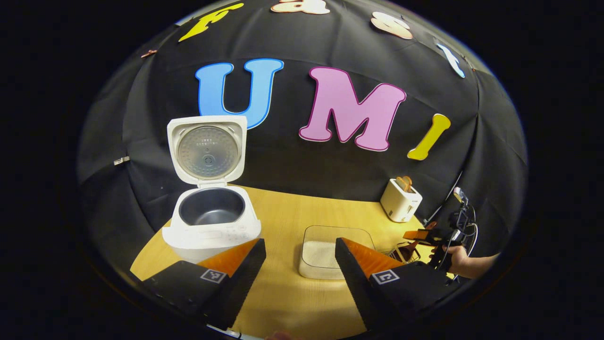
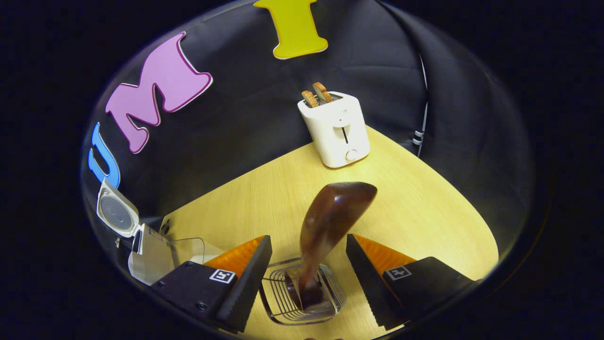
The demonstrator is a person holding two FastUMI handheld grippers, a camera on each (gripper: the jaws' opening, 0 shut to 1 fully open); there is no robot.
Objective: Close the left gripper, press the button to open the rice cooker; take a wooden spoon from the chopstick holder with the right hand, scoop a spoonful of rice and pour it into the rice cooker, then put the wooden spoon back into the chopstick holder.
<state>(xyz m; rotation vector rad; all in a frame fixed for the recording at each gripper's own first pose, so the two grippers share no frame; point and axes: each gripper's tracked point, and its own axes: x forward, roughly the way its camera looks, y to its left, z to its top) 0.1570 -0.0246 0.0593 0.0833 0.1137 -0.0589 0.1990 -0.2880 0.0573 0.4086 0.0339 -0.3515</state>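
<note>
right claw (image 2: 309,264) spread wide astride wooden spoon (image 2: 330,222) in chopstick holder (image 2: 302,297), untouched

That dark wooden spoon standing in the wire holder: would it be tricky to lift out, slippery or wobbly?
The dark glossy wooden spoon looks stiff, so it probably won't bend. Its polished shine suggests it could slip between the right tool, whose fingers stand open on either side. It leans bowl-up in the clear wire-ribbed chopstick holder, so it may swing, and the light-looking holder might tip.
</note>
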